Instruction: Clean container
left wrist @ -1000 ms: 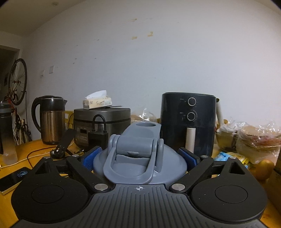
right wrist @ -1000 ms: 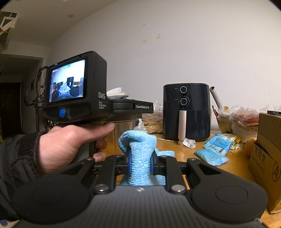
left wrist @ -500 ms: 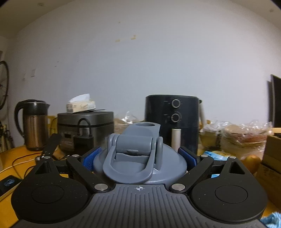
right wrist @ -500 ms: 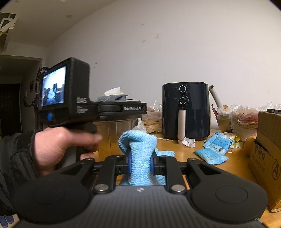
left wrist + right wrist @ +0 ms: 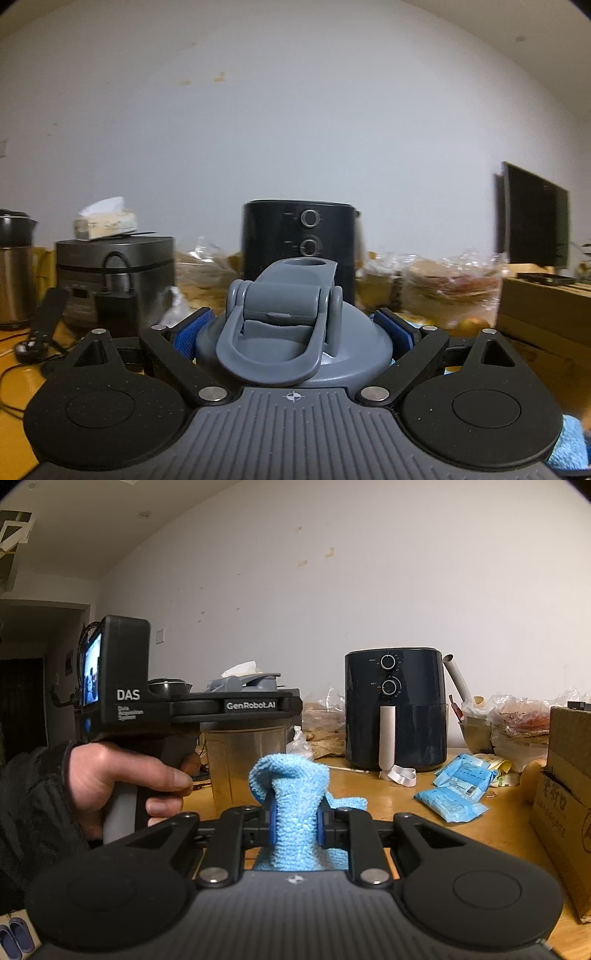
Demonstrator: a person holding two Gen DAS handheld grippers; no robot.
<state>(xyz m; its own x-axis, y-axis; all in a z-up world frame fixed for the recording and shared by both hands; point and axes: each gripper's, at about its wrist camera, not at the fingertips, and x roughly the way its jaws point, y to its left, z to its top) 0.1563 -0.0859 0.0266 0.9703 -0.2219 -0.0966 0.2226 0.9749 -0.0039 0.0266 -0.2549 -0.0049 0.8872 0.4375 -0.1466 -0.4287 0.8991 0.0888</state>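
In the left wrist view, the grey-lidded container (image 5: 293, 332) is clamped at its lid between the blue fingers (image 5: 194, 334) of the left gripper (image 5: 293, 334), before a black air fryer (image 5: 299, 240). In the right wrist view, a hand (image 5: 122, 779) carries that gripper; rightward, a blue cloth (image 5: 293, 812) is pinched narrowly by the right gripper (image 5: 295, 825) above the wooden surface (image 5: 424, 834).

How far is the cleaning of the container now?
Both tools are gripped: the left gripper holds the container by its grey lid, the right gripper pinches the blue cloth. The cloth is apart from the container, so all wiping is left.
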